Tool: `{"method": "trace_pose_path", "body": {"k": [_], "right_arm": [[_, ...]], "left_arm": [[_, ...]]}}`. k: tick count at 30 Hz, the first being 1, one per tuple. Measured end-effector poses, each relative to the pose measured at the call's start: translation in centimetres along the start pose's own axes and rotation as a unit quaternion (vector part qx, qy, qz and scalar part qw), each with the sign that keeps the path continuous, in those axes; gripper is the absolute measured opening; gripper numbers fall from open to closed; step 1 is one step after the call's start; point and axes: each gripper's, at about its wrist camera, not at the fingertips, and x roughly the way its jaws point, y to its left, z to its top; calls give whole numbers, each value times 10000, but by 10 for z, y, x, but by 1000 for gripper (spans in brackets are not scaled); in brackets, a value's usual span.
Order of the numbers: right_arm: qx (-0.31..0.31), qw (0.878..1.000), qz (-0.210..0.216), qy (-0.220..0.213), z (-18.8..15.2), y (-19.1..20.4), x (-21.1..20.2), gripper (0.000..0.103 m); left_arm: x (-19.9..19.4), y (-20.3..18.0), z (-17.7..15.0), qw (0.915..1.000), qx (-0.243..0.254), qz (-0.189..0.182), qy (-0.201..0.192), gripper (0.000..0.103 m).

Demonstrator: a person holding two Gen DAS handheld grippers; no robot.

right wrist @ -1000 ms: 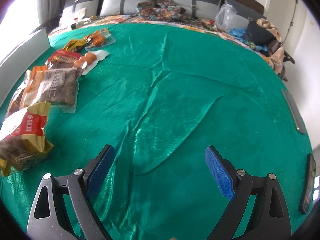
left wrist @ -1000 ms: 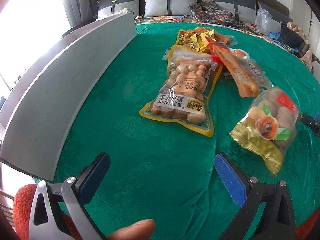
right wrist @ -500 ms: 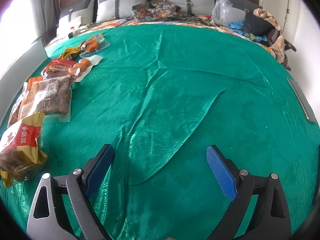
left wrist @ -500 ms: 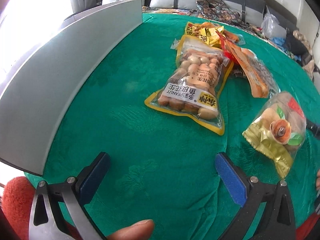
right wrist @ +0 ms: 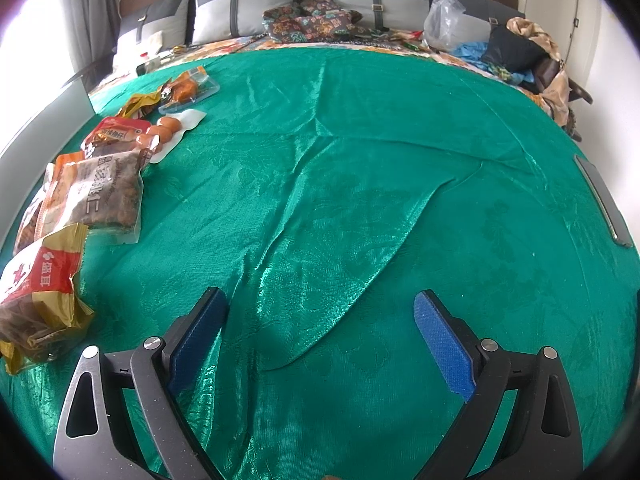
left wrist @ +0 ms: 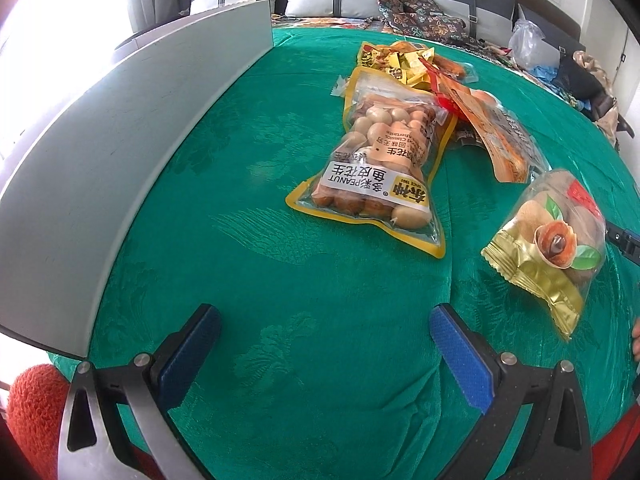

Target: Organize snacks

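In the middle of the left wrist view, a peanut bag (left wrist: 374, 172) with a clear window and yellow border lies flat on the green cloth (left wrist: 248, 264). A puffy gold bag (left wrist: 552, 244) sits at the right edge, and a loose heap of orange and yellow packets (left wrist: 436, 76) at upper centre. As I judge it, sorting has barely begun: nothing is grouped or held. The left gripper (left wrist: 324, 354) hangs wide open and empty, low in the frame. The right gripper (right wrist: 320, 338) is also spread wide, over bare, wrinkled, glossy cloth, with crinkly packs (right wrist: 96, 196) along the left edge. A smooth grey panel (left wrist: 120, 140) curves up the left.
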Motion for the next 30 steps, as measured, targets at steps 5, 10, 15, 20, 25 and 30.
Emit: {"method": "trace_pose_path", "body": {"k": [5, 10, 15, 20, 25, 30], "right_arm": [[0, 10000, -1, 0, 0, 0, 0, 97], [0, 10000, -2, 0, 0, 0, 0, 97], [2, 10000, 0, -1, 0, 1, 0, 97], [3, 10000, -1, -1, 0, 1, 0, 97], [3, 10000, -3, -2, 0, 1, 1, 97], [4, 10000, -3, -3, 0, 1, 1, 97]], "left_arm": [[1, 0, 1, 10000, 27, -13, -2, 103], [2, -1, -1, 9999, 70, -49, -80, 103], [1, -1, -3, 9999, 75, -58, -139, 103], [0, -1, -5, 9998, 79, -62, -196, 103], [0, -1, -5, 9996, 93, -64, -250, 103], [0, -1, -5, 9996, 90, -60, -264, 103]]}}
